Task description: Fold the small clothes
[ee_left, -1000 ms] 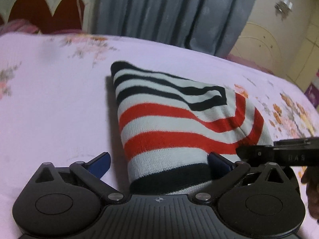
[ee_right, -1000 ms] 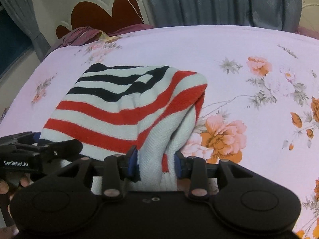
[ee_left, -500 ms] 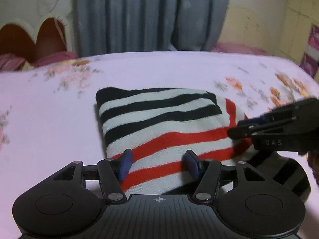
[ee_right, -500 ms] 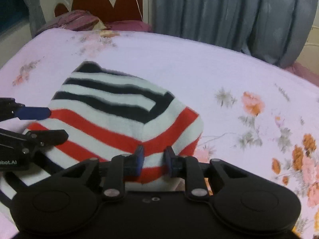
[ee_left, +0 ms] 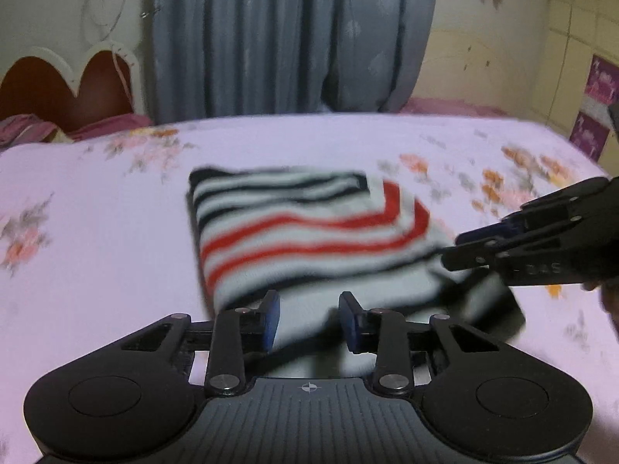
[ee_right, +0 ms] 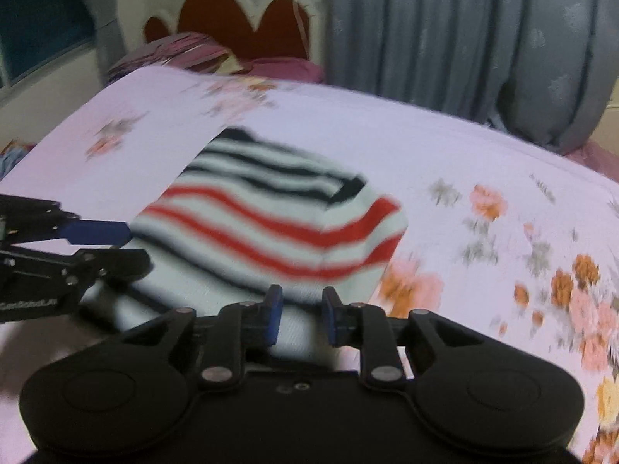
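A folded knit garment (ee_left: 301, 224) with white, red and black stripes lies on the pink flowered bed sheet (ee_left: 96, 251). Its near white edge runs up between the blue pads of my left gripper (ee_left: 309, 309), whose jaws are closing on it. In the right wrist view the same garment (ee_right: 278, 216) has its near edge pinched in my right gripper (ee_right: 300, 305), which is shut on the cloth. Each gripper shows in the other's view: the right gripper (ee_left: 460, 249) at the garment's right corner, the left gripper (ee_right: 135, 247) at its left corner. Both views are blurred.
The bed sheet (ee_right: 464, 147) stretches wide around the garment. A red and white headboard (ee_right: 232, 19) with purple pillows (ee_right: 185, 50) stands at the far left. Grey curtains (ee_left: 290, 38) hang behind the bed. Part of a hand (ee_left: 611, 301) shows at the right edge.
The left jaws went from wide open to closed around the garment's near edge. The right jaws narrowed on the cloth. Both grippers rose and pulled back, so more of the room shows.
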Demonstrator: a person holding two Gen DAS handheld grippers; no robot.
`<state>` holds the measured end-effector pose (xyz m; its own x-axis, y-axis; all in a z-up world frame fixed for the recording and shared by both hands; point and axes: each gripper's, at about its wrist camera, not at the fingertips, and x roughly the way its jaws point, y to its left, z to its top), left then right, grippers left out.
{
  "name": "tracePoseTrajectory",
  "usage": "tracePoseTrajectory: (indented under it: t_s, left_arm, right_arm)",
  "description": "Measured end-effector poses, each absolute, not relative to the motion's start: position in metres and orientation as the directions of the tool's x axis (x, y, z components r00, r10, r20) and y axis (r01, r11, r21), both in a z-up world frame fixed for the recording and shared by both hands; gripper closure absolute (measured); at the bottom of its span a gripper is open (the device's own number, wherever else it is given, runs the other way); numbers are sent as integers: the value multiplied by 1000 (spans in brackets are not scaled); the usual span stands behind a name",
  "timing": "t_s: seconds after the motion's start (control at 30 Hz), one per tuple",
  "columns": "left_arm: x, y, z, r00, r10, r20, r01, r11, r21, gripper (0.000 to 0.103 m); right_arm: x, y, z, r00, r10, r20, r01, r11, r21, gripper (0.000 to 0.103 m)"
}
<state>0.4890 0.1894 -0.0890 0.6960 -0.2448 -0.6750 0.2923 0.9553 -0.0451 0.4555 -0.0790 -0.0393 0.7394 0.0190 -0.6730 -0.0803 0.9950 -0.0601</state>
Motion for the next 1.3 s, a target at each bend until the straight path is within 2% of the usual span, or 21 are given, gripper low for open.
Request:
tracePoseTrajectory:
  t_s: [0.13,0.27,0.53,0.73,1.17,1.3]
  left_arm:
    - [474,184,-109,679,-188,-710,263,965,-4,69]
    - [472,179,-112,691,-152,-707,257,965,44,69]
    - [446,187,-94,684,-142,-715,216,976,13,69]
    - [442,187,-109,668,-109,-736,184,983,21,69]
    - [440,176,-117,685,-46,-727,150,985,80,69]
    - [423,176,-101,705,-40,-708,120,991,63,69]
  right_arm:
    - [445,-73,-63,701,-51,-711,-88,984,-157,83]
    - [453,-72,-68,702,-67,-709,-102,976,-193,83]
    - [418,-70,-44,746,-3,-666,-102,988,-119,83]
    - [417,-72,-70,689,-28,-724,-97,987,-131,89]
    - [417,-80,-81,702,-17,-712,-77,992,-100,89]
    - [390,-86,-60,749,23,-662,-63,997,-37,87]
